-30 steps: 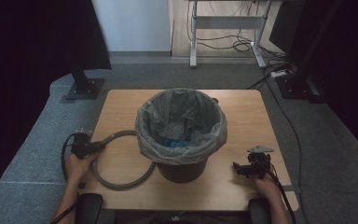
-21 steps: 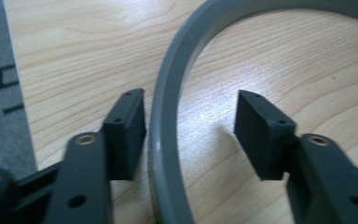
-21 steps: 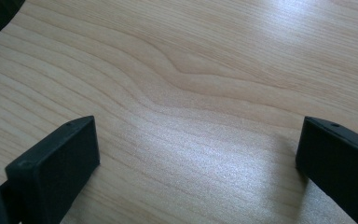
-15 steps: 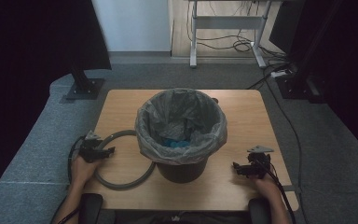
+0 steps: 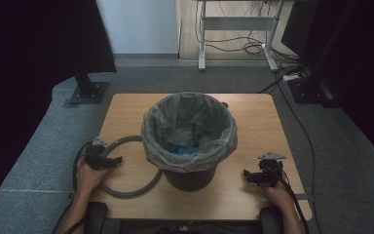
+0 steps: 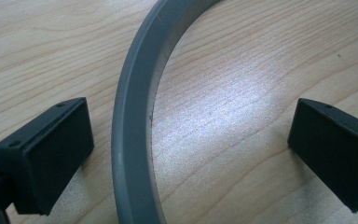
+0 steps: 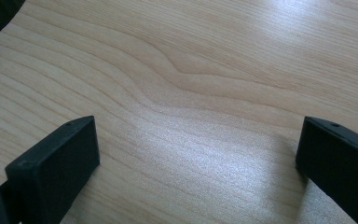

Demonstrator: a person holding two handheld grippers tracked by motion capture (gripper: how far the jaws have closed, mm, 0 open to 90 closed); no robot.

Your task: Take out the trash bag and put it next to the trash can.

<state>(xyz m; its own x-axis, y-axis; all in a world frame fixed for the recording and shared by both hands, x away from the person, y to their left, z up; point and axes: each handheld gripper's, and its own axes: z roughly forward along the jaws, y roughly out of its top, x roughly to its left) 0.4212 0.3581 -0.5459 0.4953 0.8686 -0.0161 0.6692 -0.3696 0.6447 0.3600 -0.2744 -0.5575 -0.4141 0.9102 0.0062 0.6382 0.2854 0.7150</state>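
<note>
A dark bin (image 5: 190, 176) lined with a grey bag (image 5: 189, 131) stands in the middle of the wooden table (image 5: 253, 117); something blue lies inside. A grey plastic ring (image 5: 126, 190) lies flat to its left, partly tucked behind the bin. My left gripper (image 5: 114, 160) sits over the ring's left side. In the left gripper view the ring (image 6: 133, 121) runs between the wide-apart jaws, which have just been opening and do not touch it. My right gripper (image 5: 247, 174) rests low over bare wood right of the bin, open with nothing between its jaws (image 7: 196, 154).
The table's front edge is close to both hands. Grey carpet surrounds the table. A monitor stand foot (image 5: 88, 91) sits at the back left, and a desk frame (image 5: 233, 29) with cables stands behind.
The left gripper has moved a little right and forward along the ring and its jaws have opened off the ring. The right gripper has kept still.
</note>
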